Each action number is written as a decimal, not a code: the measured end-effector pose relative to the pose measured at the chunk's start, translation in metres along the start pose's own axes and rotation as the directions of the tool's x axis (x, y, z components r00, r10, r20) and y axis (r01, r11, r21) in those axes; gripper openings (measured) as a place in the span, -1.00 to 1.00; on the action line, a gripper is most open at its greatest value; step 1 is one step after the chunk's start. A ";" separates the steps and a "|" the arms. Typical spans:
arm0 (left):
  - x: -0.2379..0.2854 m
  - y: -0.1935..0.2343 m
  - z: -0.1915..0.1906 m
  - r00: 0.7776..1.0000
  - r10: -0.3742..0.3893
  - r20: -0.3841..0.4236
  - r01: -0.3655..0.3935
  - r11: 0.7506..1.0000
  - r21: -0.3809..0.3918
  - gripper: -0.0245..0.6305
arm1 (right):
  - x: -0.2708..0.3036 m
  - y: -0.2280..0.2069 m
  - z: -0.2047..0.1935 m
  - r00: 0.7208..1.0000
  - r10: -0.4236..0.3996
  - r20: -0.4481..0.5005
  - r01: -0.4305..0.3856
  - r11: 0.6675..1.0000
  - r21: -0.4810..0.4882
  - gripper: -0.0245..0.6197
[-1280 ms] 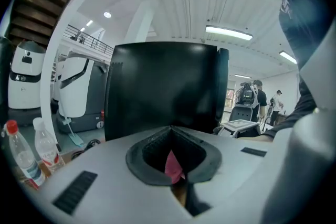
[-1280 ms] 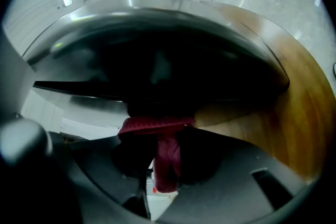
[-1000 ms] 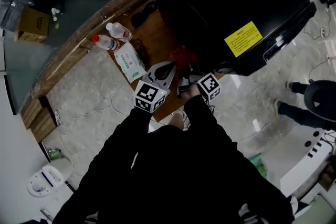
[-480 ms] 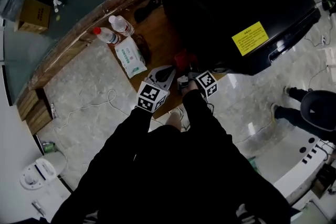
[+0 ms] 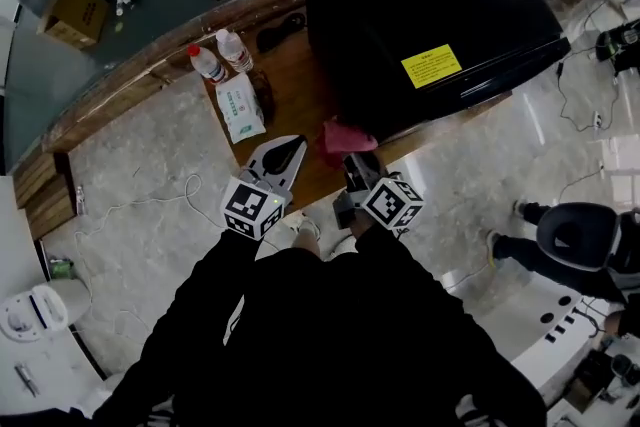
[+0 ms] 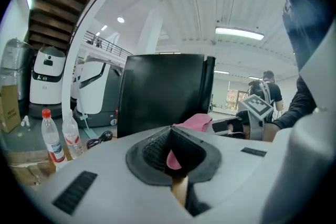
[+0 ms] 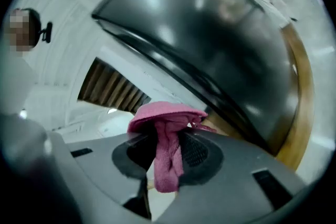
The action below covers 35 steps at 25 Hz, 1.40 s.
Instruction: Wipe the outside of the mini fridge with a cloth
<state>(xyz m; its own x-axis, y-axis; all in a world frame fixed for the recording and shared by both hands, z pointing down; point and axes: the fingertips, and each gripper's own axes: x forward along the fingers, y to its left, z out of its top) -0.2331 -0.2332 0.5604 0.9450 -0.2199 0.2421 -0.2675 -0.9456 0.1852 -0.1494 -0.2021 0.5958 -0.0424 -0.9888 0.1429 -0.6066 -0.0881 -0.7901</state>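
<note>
The black mini fridge [image 5: 420,5] stands on a wooden platform [image 5: 290,75]; it also fills the right gripper view [image 7: 210,50]. My right gripper [image 5: 352,163] is shut on a pink cloth [image 5: 340,137], which bunches above the jaws [image 7: 165,113] close to the fridge's lower near corner. Whether cloth and fridge touch is unclear. My left gripper [image 5: 285,155] hovers just left of it, shut and holding nothing. Its own view shows the fridge [image 6: 163,92], the cloth [image 6: 197,122] and the right gripper [image 6: 249,118] ahead.
Two water bottles [image 5: 220,57] and a pack of wipes [image 5: 240,107] lie on the platform left of the fridge. A dark cable [image 5: 282,30] lies behind them. A cardboard box [image 5: 75,10] sits far left. A person [image 5: 570,235] stands to the right, and cables trail across the floor.
The head view has pulled back, so more of the fridge top shows. Both grippers have come a little nearer the platform's front edge, the right one still carrying the cloth.
</note>
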 end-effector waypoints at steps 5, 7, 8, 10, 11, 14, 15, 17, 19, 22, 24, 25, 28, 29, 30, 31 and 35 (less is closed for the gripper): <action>-0.032 -0.068 0.057 0.996 -0.033 0.082 0.032 0.999 0.010 -0.93 | -0.070 0.080 0.056 0.996 0.079 -0.050 -0.093 0.866 -0.491 -0.62; -0.039 -0.098 0.075 0.993 -0.053 0.110 0.051 0.998 0.025 -0.93 | -0.098 0.099 0.072 0.993 0.097 -0.064 -0.117 0.797 -0.593 -0.62; -0.041 -0.112 0.082 0.991 -0.061 0.122 0.058 0.998 0.034 -0.93 | -0.111 0.105 0.078 0.991 0.110 -0.072 -0.130 0.771 -0.623 -0.62; -0.045 -0.139 0.094 0.988 -0.072 0.139 0.065 0.997 0.050 -0.93 | -0.136 0.118 0.087 0.986 0.142 -0.088 -0.165 0.737 -0.655 -0.62; -0.047 -0.152 0.098 0.987 -0.076 0.143 0.069 0.996 0.058 -0.93 | -0.148 0.125 0.090 0.981 0.168 -0.098 -0.190 0.726 -0.661 -0.62; -0.053 -0.186 0.105 0.984 -0.091 0.152 0.080 0.994 0.078 -0.93 | -0.179 0.145 0.093 0.961 0.249 -0.122 -0.267 0.715 -0.646 -0.61; -0.056 -0.194 0.106 0.984 -0.093 0.154 0.082 0.993 0.081 -0.93 | -0.188 0.148 0.093 0.958 0.258 -0.124 -0.275 0.708 -0.650 -0.61; -0.061 -0.207 0.105 0.983 -0.093 0.157 0.081 0.993 0.086 -0.93 | -0.205 0.146 0.093 0.961 0.243 -0.128 -0.264 0.684 -0.680 -0.61; -0.064 -0.217 0.103 0.983 -0.091 0.157 0.078 0.993 0.088 -0.93 | -0.219 0.143 0.092 0.962 0.232 -0.141 -0.262 0.663 -0.702 -0.61; -0.066 -0.232 0.101 0.984 -0.091 0.154 0.077 0.992 0.095 -0.93 | -0.236 0.148 0.092 0.955 0.253 -0.156 -0.287 0.650 -0.704 -0.61; -0.068 -0.242 0.102 0.983 -0.095 0.159 0.079 0.992 0.103 -0.93 | -0.246 0.153 0.093 0.952 0.266 -0.155 -0.295 0.643 -0.707 -0.61; -0.069 -0.245 0.103 0.982 -0.096 0.163 0.079 0.991 0.107 -0.93 | -0.250 0.154 0.092 0.951 0.266 -0.156 -0.295 0.639 -0.710 -0.61; -0.069 -0.253 0.104 0.981 -0.098 0.170 0.080 0.991 0.108 -0.93 | -0.258 0.155 0.092 0.949 0.271 -0.160 -0.300 0.632 -0.714 -0.61; -0.070 -0.255 0.103 0.980 -0.100 0.170 0.083 0.991 0.105 -0.93 | -0.260 0.157 0.092 0.948 0.278 -0.158 -0.304 0.634 -0.711 -0.61; -0.070 -0.257 0.103 0.980 -0.102 0.169 0.086 0.991 0.104 -0.93 | -0.261 0.159 0.092 0.946 0.283 -0.156 -0.307 0.635 -0.709 -0.61; -0.070 -0.260 0.102 0.980 -0.106 0.167 0.089 0.990 0.106 -0.93 | -0.263 0.159 0.091 0.946 0.284 -0.156 -0.307 0.635 -0.709 -0.61; -0.072 -0.269 0.101 0.980 -0.117 0.164 0.100 0.989 0.111 -0.93 | -0.272 0.156 0.090 0.950 0.274 -0.149 -0.297 0.645 -0.704 -0.61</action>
<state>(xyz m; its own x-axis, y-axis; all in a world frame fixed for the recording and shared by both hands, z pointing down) -0.2105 0.0132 0.3968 0.9878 -0.1440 0.0596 -0.1496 -0.9835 0.1017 -0.1608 0.0423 0.3803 -0.3249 -0.9457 0.0084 -0.9378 0.3210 -0.1323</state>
